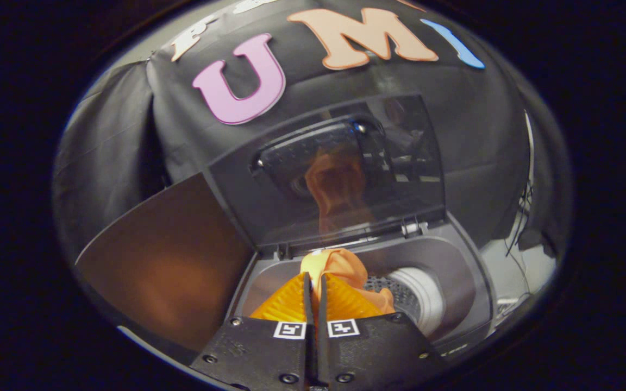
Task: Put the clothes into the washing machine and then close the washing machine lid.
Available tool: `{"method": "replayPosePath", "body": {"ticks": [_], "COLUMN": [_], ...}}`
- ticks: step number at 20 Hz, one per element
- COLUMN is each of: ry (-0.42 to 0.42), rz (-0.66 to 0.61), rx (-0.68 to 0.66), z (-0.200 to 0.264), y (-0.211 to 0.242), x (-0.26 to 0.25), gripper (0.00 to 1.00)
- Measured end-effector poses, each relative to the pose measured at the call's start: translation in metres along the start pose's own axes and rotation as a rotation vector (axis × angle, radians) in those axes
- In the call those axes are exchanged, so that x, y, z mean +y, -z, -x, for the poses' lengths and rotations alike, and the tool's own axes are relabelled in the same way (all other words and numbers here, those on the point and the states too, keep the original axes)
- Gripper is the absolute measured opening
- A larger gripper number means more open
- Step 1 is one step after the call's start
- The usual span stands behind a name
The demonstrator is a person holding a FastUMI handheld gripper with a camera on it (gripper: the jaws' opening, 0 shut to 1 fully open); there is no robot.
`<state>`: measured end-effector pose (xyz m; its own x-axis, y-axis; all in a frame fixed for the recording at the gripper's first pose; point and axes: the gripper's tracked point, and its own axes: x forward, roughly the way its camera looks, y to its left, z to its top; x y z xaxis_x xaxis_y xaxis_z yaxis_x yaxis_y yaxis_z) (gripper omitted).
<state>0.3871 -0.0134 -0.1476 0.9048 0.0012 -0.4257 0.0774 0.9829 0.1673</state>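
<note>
Item one, nearest: our gripper [313, 282], fingers pressed nearly together and pinching the orange garment [340, 270], which bunched out at 12 to 1 o'clock of the fingertips. We held it over the washing machine [470, 304] opening, presumably so it would drop straight in.

Item two: the drum [419, 298], at 2 o'clock of the fingers, visible below the cloth.

Item three, beyond: the lid [345, 174], standing raised at 12 o'clock, mirroring the garment; it was up, we judged, to admit loading, and was not yet shut.
</note>
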Motion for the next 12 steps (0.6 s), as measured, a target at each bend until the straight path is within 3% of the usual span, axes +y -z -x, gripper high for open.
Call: {"method": "replayPosePath", "body": {"ticks": [4,9,12], "ry": [0.062,0.122,0.166], "rz": [-0.001,0.008,0.03], "rx": [0.054,0.088,0.05], "z": [-0.009,-0.028,-0.032], "y": [0.011,0.017,0.009], "x": [-0.008,-0.016,-0.018], "gripper": [0.01,0.09,0.51]}}
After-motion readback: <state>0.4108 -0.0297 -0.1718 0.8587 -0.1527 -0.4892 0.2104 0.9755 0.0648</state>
